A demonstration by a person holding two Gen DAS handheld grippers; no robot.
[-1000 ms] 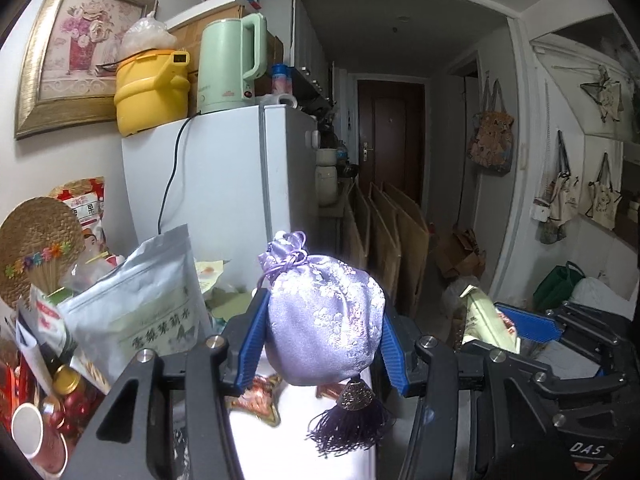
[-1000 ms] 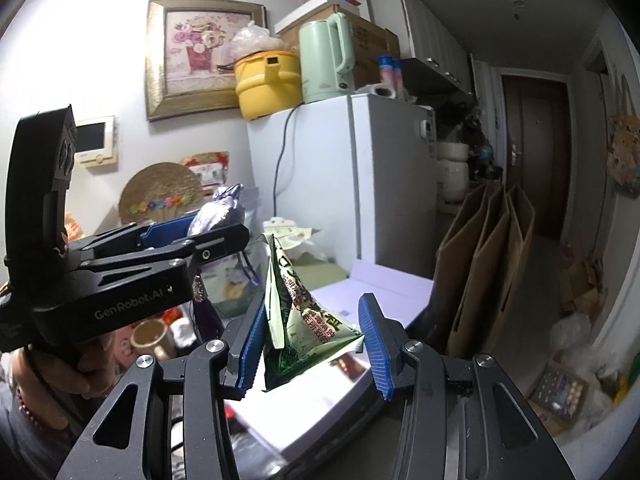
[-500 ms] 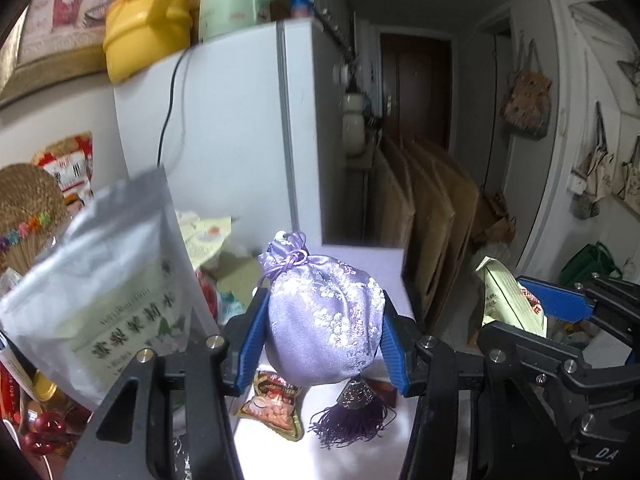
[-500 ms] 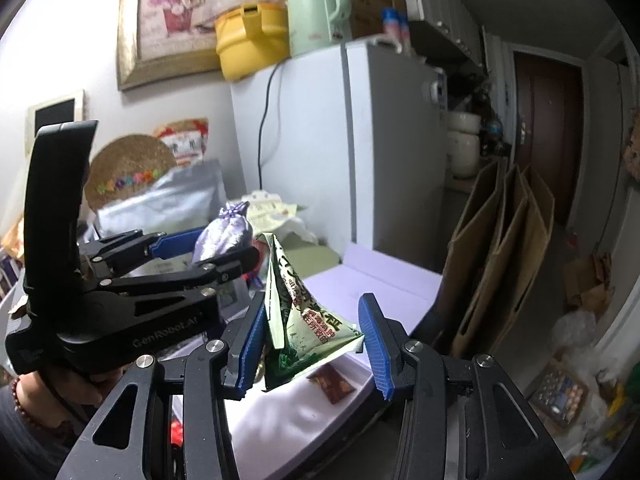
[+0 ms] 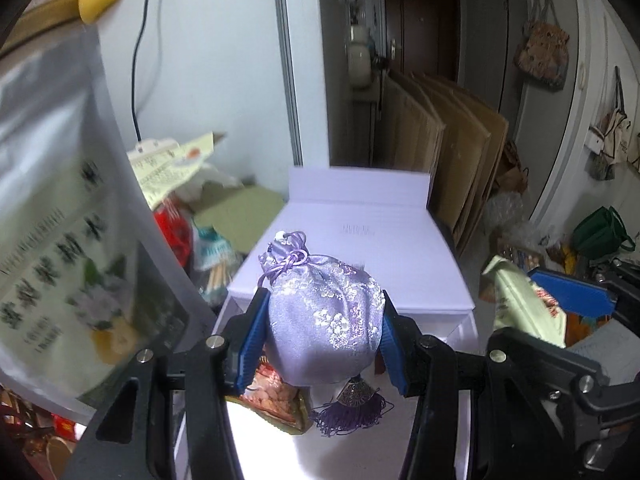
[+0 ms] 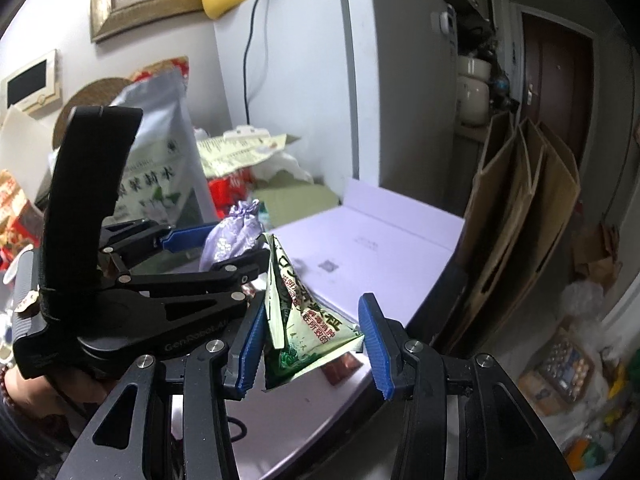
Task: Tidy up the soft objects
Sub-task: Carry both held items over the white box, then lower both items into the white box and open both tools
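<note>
Both our grippers hold soft things.
Our left gripper [image 5: 322, 336] clamps the lilac pouch [image 5: 324, 320] at frame centre; our right gripper [image 6: 310, 344] pinches the green packet [image 6: 304, 328] over the white box [image 6: 372, 248].

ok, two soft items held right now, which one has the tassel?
The lilac brocade pouch in the left gripper: a purple tassel hangs beneath it. The green triangular packet in the right gripper has none.
</note>
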